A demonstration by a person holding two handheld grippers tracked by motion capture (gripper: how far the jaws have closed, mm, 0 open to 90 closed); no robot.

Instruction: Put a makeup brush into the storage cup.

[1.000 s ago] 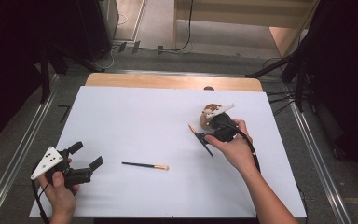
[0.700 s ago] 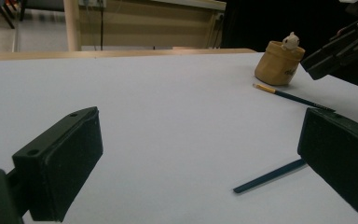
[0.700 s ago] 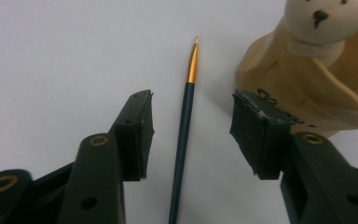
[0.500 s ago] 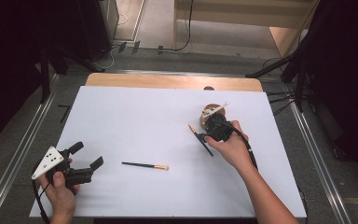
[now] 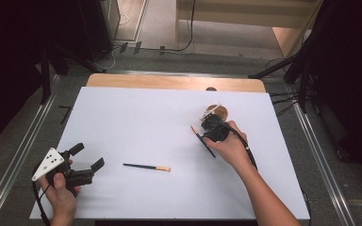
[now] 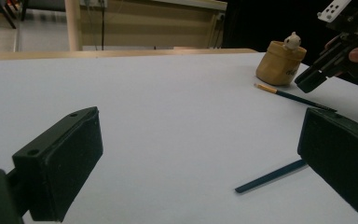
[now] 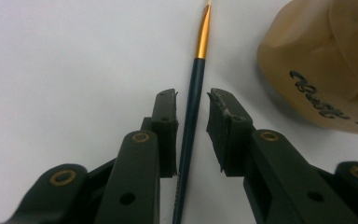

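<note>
Right gripper view, right tongs closing, narrowly astride paintbrush

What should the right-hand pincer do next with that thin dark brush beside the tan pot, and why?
Probably close a little more. The right gripper straddles the brush lying on the white table beside the tan pot; its jaws have just been closing, yet small gaps remain either side of the handle, so it is not gripped yet.

Lighting's pretty even from overhead: the white surface comes out bright with only soft, faint shadows, while the room around it drops to near black. Right gripper view is sharp up close; the left gripper view looks a bit soft and grainy.
</note>
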